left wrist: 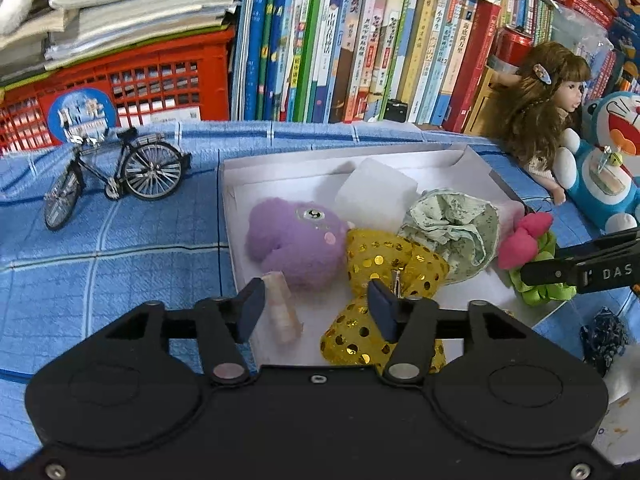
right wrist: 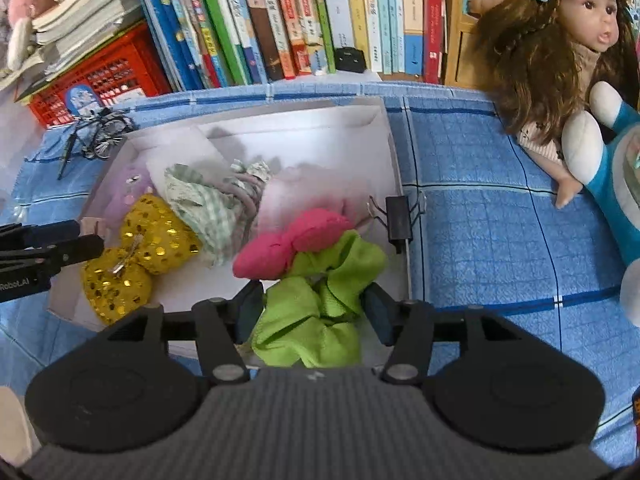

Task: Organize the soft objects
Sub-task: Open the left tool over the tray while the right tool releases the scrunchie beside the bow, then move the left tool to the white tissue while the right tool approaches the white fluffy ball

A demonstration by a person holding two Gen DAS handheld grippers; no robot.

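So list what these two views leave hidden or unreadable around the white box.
- Gold sequin bow: lower half behind the left gripper in the left wrist view.
- Green scrunchie: whether the right gripper is pinching it; the cloth covers the pads.
- Purple plush: mostly behind the bow and checked cloth in the right wrist view.
- Dark cloth: cut off near the right edge, left wrist view.

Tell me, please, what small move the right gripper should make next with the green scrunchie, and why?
Probably open the right gripper and let go. Its fingers sit either side of the green scrunchie, which already lies over the floor of the white box beside the pink bow, inside the near rim. The left gripper is open above the gold bow.
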